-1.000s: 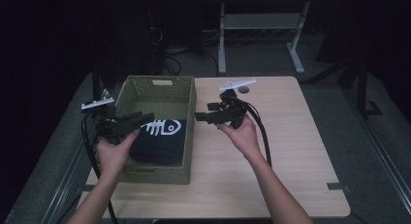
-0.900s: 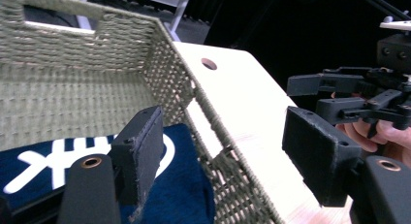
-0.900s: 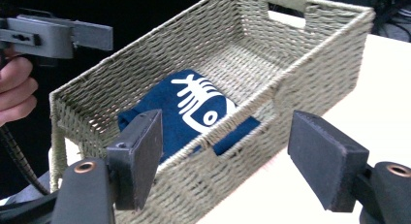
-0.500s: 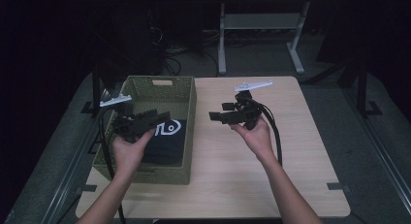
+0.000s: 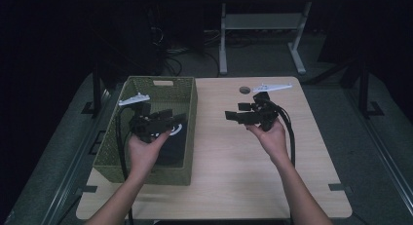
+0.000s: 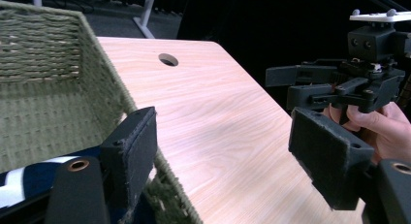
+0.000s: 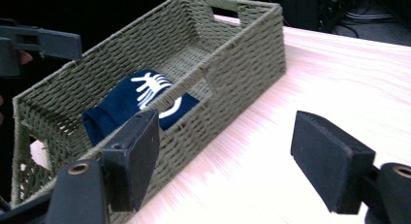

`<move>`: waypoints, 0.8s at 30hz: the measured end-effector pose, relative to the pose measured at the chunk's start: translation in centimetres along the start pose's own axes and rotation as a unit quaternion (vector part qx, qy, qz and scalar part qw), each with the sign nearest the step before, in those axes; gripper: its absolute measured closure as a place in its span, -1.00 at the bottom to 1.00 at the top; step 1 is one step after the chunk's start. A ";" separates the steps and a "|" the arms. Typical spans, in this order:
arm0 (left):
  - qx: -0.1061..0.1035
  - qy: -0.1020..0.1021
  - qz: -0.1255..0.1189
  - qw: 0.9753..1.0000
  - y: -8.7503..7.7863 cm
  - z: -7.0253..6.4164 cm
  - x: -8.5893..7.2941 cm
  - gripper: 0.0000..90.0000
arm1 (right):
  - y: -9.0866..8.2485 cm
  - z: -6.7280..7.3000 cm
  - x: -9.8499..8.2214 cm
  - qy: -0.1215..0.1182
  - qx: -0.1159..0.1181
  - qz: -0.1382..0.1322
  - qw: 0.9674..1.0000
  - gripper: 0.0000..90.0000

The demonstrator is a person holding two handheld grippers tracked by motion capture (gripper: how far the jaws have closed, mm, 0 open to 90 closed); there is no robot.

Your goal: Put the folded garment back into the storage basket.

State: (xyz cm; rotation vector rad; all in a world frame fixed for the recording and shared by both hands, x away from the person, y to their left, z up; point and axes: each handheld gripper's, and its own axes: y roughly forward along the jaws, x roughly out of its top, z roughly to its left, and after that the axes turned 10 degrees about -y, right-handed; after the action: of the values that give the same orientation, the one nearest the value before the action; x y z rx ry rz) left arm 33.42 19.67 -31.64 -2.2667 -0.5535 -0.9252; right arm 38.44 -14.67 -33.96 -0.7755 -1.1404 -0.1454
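Two grippers, both empty. Left gripper (image 5: 168, 121): over the basket (image 5: 187, 132), jaws wide and just been opening. Cloth (image 7: 131, 100): folded, dark blue, lying in the basket. Right gripper (image 5: 237, 115): over the table (image 5: 229, 161), jaws wide. Step, judged: stowing done; next, withdraw. Cloth's near end hidden by the basket wall.

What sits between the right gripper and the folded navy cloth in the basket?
The basket's woven side wall and bare tabletop, seen in the right gripper view. The right gripper is open and empty; the navy cloth lies inside.
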 end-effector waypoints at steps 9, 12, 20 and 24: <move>-0.001 0.010 0.010 1.000 1.0 -0.9 -0.2 -0.49 | -1.6 -1.2 -0.7 0.005 -0.011 0.004 1.000 -0.51; -0.003 0.015 0.013 1.000 1.4 -1.3 -0.2 -0.51 | -2.0 -1.4 -0.9 0.006 -0.014 0.003 1.000 -0.53; -0.007 0.025 0.023 0.999 2.7 -2.4 -0.6 -0.57 | -3.4 -2.7 -2.5 0.022 -0.024 0.001 0.999 -0.54; -0.010 0.024 0.026 0.999 3.3 -2.8 -0.8 -0.58 | -4.1 -3.1 -3.1 0.025 -0.031 0.000 0.999 -0.54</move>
State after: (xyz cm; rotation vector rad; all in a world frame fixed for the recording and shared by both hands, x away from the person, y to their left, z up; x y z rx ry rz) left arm 33.49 15.23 -31.90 -2.2598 -0.4642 -0.9618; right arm 37.51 -20.48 -35.27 -0.8213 -1.0929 -0.2001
